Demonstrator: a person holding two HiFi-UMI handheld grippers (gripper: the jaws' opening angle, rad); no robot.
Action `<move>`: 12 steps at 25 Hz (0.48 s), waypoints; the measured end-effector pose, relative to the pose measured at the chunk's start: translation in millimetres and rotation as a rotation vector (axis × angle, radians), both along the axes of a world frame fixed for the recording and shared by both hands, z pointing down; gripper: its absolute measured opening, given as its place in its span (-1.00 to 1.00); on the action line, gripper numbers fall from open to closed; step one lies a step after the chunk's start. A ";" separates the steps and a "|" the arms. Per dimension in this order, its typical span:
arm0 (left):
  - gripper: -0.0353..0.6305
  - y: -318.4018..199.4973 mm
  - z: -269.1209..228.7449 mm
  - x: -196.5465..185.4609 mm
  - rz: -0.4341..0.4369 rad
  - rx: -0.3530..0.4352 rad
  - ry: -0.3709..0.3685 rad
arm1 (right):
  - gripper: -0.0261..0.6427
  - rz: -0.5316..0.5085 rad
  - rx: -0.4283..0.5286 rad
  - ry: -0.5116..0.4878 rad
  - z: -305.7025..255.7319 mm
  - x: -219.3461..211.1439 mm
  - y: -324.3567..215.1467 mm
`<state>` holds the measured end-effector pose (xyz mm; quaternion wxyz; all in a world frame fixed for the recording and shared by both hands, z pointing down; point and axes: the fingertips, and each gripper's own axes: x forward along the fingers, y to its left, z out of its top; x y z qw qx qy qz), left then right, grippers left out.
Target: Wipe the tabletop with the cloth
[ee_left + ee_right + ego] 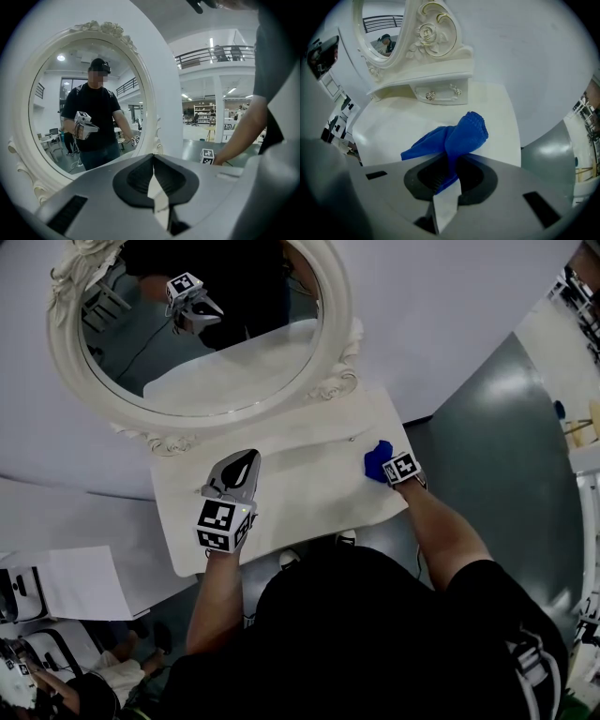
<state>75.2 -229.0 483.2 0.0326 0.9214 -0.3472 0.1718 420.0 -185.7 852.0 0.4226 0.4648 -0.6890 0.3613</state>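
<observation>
- Right gripper [449, 176]: jaws clamped on the blue cloth [457, 136], whose lower end was sunk between the dark pads and out of sight.
- Cloth, form: bunched into a thick fold, with its long axis running from the jaws forward and slightly right, toward the back of the counter [389, 129]. The rolled, hemmed end pointed away from the gripper, and a flatter flap spread out to the left.
- Cloth, position: over the right end of the white counter, near its right edge. Whether it pressed on the surface could not be told.
- Cloth, head view: only a small blue lump showed, partly covered by the right gripper's marker cube.
- Left gripper [153, 180]: jaws closed together with nothing between them. It was held above the counter's left half and aimed at the mirror [145, 89].
- Counter, open room: bare white surface lay between the two grippers and on to the left end.
- Counter, edges: the right edge lay just beside the cloth, with grey floor [497, 446] past it. The near edge was hidden by the person's body.
- Back limit: the mirror's ornate white base with a small drawer [440, 93] stood ahead of the cloth.
- Mirror: oval, and its glass reflected the person and the left gripper.
</observation>
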 end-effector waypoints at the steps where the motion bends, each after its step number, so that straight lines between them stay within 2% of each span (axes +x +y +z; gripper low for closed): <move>1: -0.86 0.5 0.0 -0.2 0.001 0.001 -0.002 | -0.78 -0.001 -0.002 0.002 -0.3 0.2 0.0; 8: -0.86 6.0 -3.2 -26.7 -0.030 0.015 -0.010 | -0.78 0.000 -0.014 0.059 -5.5 -9.1 -4.0; 12: -0.86 10.4 -8.5 -55.3 -0.068 0.027 0.001 | -0.78 -0.057 0.044 -0.003 -22.3 -63.7 -14.7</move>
